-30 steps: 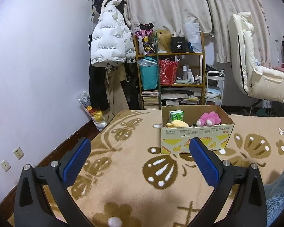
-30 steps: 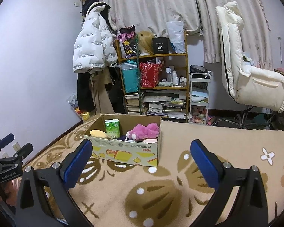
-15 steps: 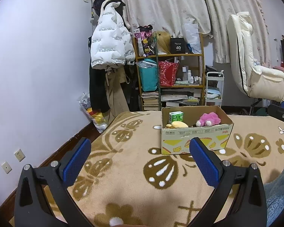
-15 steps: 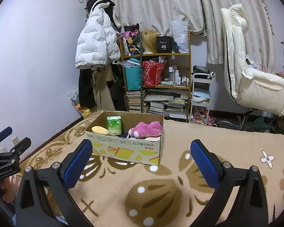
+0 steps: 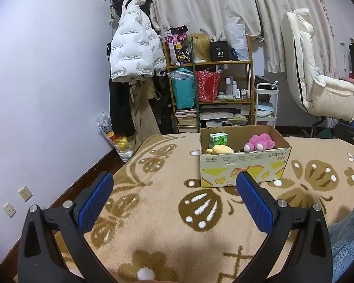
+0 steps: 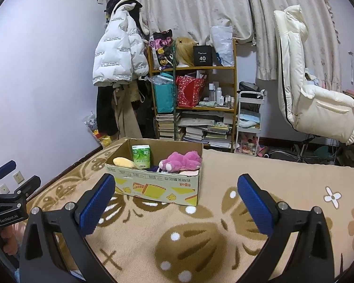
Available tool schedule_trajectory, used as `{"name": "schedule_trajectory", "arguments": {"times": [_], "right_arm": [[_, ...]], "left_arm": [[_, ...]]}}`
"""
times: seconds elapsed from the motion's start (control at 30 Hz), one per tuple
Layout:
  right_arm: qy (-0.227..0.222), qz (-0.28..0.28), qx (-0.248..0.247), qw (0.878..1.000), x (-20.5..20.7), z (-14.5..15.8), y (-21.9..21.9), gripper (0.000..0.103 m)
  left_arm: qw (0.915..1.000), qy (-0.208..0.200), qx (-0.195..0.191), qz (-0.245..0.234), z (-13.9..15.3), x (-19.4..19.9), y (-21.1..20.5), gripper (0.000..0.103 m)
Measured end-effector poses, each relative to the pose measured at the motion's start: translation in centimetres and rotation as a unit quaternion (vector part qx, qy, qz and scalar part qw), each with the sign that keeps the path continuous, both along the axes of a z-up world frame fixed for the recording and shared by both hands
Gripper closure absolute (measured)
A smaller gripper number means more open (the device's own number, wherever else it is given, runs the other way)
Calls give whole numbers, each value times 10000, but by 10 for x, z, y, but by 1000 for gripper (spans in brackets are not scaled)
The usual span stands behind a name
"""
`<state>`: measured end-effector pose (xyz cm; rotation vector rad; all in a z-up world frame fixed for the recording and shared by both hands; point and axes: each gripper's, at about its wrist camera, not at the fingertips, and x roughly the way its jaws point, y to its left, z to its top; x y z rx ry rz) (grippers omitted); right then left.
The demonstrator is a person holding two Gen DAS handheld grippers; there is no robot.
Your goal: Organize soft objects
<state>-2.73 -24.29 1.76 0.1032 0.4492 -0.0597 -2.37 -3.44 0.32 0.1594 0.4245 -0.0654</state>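
Both tools are up over the bed, and neither one is carrying anything. The left hand-held gripper (image 5: 174, 197) hangs above the tan blanket (image 5: 153, 224) with its blue pads spread wide apart, nothing between them. The right hand-held gripper (image 6: 175, 198) is released too, fingers splayed over the same brown butterfly pattern, empty.

Ahead of both sits the cardboard box (image 5: 244, 165), open at the top, resting on the blanket toward the far edge of the bed. Inside it, the soft things are gathered: a pink plush toy (image 5: 259, 142) lies toward the right side, a yellow plush (image 5: 220, 149) leans at the front left corner, and a green tissue pack (image 5: 218, 140) stands upright just behind the yellow one. From the right wrist view the same box (image 6: 155, 184) shows the pink toy (image 6: 180, 161) lying on top of some darker and paler fabric that is too hidden to name.

At the left edge of the right wrist view, the other tool's black frame pokes in, well apart from the box. Behind the bed, a cluttered shelf (image 6: 193, 99) stands against the wall, a white puffer jacket (image 6: 118, 59) hanging beside it, and a cream chair (image 6: 311, 94) off to the right.
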Motion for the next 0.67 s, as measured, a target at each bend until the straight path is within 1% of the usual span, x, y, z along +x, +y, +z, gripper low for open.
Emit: {"name": "schedule_trajectory", "arguments": {"times": [0.67], "right_arm": [[-11,1,2,10000,0,0,-1,0]], "left_arm": [[10000,81,-16,31,-5,3,2,0]]}}
